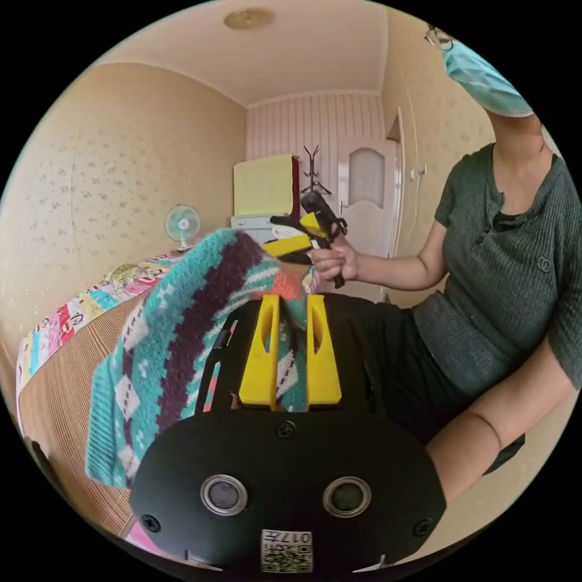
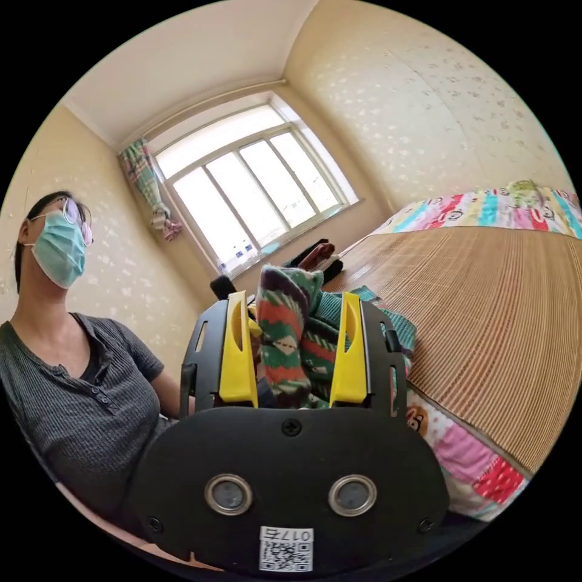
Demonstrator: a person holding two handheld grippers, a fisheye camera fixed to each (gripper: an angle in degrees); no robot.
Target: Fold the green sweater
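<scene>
Between the yellow jaws of the left gripper (image 1: 290, 303), a bunched edge of the green sweater (image 1: 176, 339) is pinched, both jaws pressing on the knit. From there the garment hangs lifted off the bed, draping down across the left gripper view in a thick fold. It is a chunky patterned knit: teal-green ground, a broad dark purple band, white diamond motifs and a patch of orange near the grip, with a ribbed hem at the low end.

Further along the same edge, the right gripper (image 1: 297, 239) is held in a person's hand (image 1: 332, 259), with its yellow jaws at the cloth. In the right gripper view, the right gripper (image 2: 294, 315) has its jaws standing apart, with a rolled wad of the sweater (image 2: 285, 339) between them; whether the jaws press on it cannot be told.

Under the sweater lies a bed with a ribbed woven straw mat (image 2: 503, 315), edged by a bright patchwork cartoon sheet (image 2: 467, 454). A person in a dark ribbed top (image 1: 515, 273) stands just beside the bed. A small fan (image 1: 182, 224), a coat stand (image 1: 313, 173) and a white door (image 1: 367, 194) line the far wall; a wide window (image 2: 254, 188) shows in the right gripper view.
</scene>
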